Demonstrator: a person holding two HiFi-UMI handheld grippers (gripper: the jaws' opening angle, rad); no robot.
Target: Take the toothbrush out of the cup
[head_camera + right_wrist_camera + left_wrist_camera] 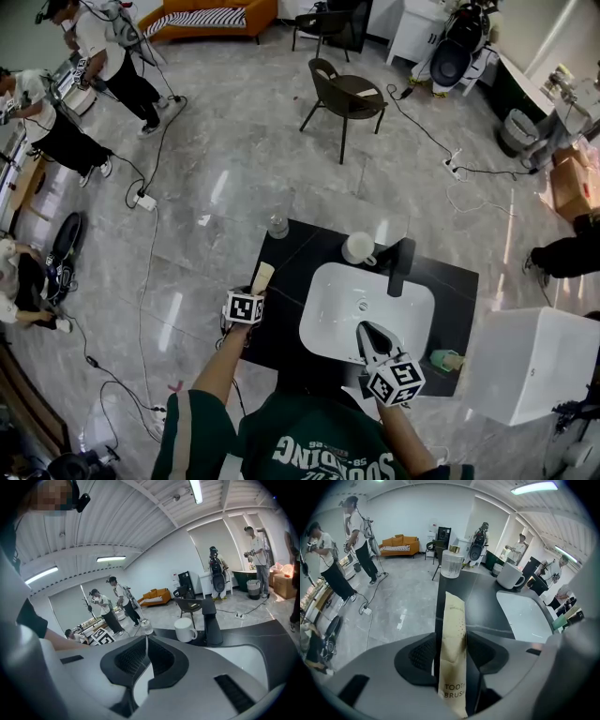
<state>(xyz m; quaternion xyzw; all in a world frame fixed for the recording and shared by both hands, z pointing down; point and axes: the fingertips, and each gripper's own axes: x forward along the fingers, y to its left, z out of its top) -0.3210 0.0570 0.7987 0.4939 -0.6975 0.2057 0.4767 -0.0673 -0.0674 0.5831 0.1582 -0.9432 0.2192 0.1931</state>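
1. Two grippers. The right gripper (146,639), lower centre over the single basin (328,319), has its jaws together and empty.
2. The left gripper (451,637) is at the counter's (291,253) left edge. Its jaws stand slightly apart around one toothbrush packet (451,616), which is outside the cup.
3. Farther up the frame: one white cup (358,247), one faucet (401,265), one glass jar (277,226).

Open test hall — freestanding washbasin counter (291,272), floor cables (142,272), sofa (211,21)
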